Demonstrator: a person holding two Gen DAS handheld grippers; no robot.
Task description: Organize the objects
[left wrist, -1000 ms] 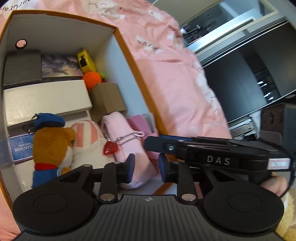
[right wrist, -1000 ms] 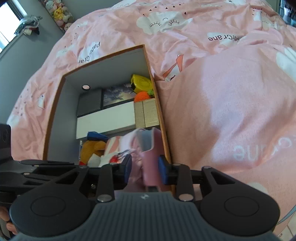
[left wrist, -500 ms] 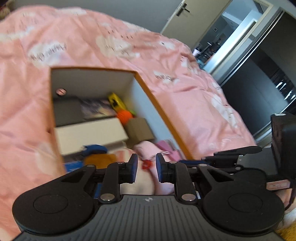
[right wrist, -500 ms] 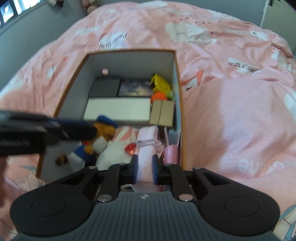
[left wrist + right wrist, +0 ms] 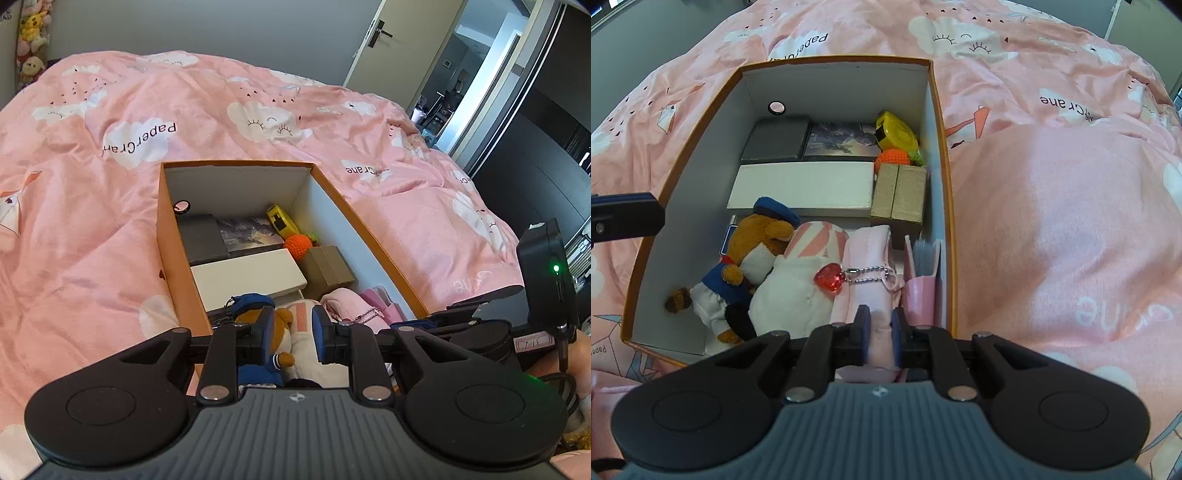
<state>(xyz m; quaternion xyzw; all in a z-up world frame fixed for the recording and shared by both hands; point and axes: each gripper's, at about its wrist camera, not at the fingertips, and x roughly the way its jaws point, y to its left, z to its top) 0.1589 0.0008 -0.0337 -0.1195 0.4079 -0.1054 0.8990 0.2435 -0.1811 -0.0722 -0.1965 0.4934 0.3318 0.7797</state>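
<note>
An orange-rimmed cardboard box (image 5: 938, 147) lies on the pink bedcover. My right gripper (image 5: 879, 325) hangs over its near end, shut on the near end of a pink pouch (image 5: 868, 258). The pouch carries a red heart charm (image 5: 829, 277) on a bead chain and lies between a white striped plush (image 5: 798, 284) and a pink card holder (image 5: 921, 291). A bear plush (image 5: 753, 240) in a blue cap lies to the left. My left gripper (image 5: 293, 332) hovers above the box's near edge. Its jaws are opening, with nothing between them.
The far half of the box holds a white box (image 5: 805, 186), a tan box (image 5: 899, 194), a dark box (image 5: 777, 138), a yellow tape measure (image 5: 895, 133) and an orange crochet ball (image 5: 892, 158). The rumpled bedcover (image 5: 92, 240) surrounds the box. A door (image 5: 373, 40) stands behind the bed.
My left gripper has drawn back and up out of the box, so the whole box shows. My right gripper has shut on the pink pouch, which now lies flat in the box.
</note>
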